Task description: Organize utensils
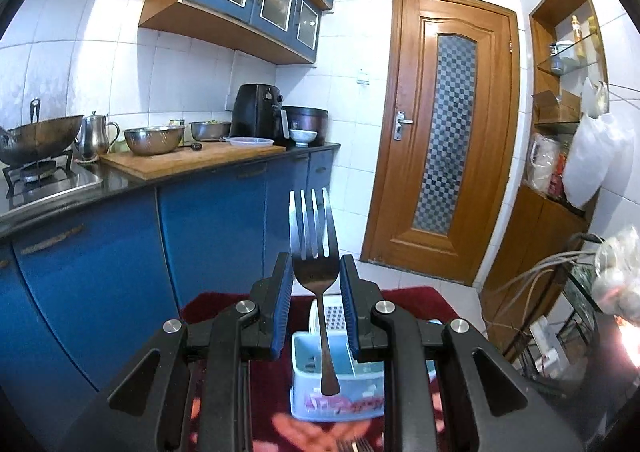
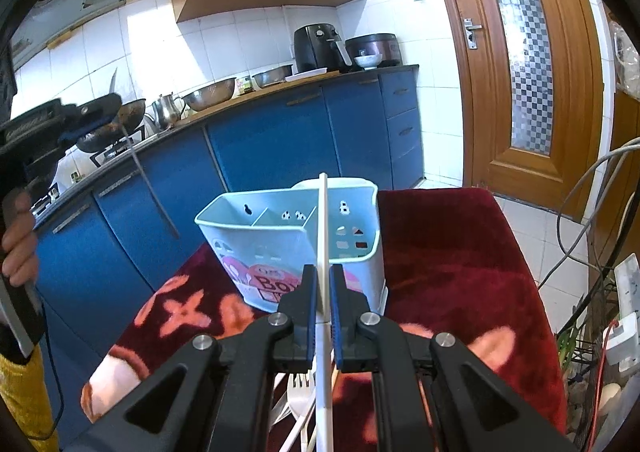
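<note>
My left gripper (image 1: 316, 264) is shut on a metal fork (image 1: 314, 236) at its head, with the tines up and the handle hanging down. It hangs above a light-blue utensil holder (image 1: 340, 396) that has several compartments. In the right wrist view the same left gripper (image 2: 100, 119) and the fork (image 2: 152, 191) are up at the left, held by a person's hand (image 2: 18, 244). My right gripper (image 2: 323, 272) is shut on a thin white utensil (image 2: 323, 219) seen edge-on. That utensil's tip is in front of the holder (image 2: 280, 228).
The holder stands on a dark red patterned cloth (image 2: 460, 252). White plastic forks (image 2: 300, 392) lie on the cloth under my right gripper. Blue cabinets (image 2: 280, 147) and a crowded counter (image 1: 192, 159) run along the left. A wooden door (image 1: 444, 131) and loose cables (image 2: 592, 191) are at the right.
</note>
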Motion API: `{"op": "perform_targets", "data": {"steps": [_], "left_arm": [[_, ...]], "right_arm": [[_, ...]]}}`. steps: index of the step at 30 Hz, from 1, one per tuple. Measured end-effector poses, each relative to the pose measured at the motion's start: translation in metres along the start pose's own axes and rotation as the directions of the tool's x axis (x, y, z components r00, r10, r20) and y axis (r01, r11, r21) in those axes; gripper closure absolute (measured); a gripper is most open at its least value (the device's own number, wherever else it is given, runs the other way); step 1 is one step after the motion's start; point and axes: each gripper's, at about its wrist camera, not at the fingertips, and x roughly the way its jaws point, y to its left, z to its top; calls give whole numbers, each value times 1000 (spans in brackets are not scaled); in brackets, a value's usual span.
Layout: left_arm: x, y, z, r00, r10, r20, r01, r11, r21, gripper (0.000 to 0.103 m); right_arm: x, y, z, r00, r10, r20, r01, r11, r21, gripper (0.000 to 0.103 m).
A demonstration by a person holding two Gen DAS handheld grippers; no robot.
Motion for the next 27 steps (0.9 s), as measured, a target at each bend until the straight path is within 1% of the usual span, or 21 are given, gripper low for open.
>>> {"op": "perform_targets", "data": {"steps": [4, 8, 14, 21, 27], "left_arm": [[23, -2, 12, 1000, 25, 12, -25, 1000, 9, 80], [47, -3, 8, 999, 35, -12, -35, 999, 15, 80], [83, 1, -13, 997, 28, -71, -28, 1000, 10, 80], [111, 5, -39, 992, 12, -122, -13, 1000, -9, 80], [127, 9, -56, 988, -4, -154, 0, 1000, -27, 80]], "right_arm": [[4, -3, 10, 1000, 0, 19, 0, 1000, -2, 95], [9, -6, 21, 999, 2, 51, -2, 1000, 3, 95], [24, -9, 46, 994, -2, 111, 1, 1000, 12, 95], [55, -18, 76, 981, 17, 193, -29, 998, 57, 95], [89, -13, 84, 965, -37, 260, 33, 999, 20, 95]]}}
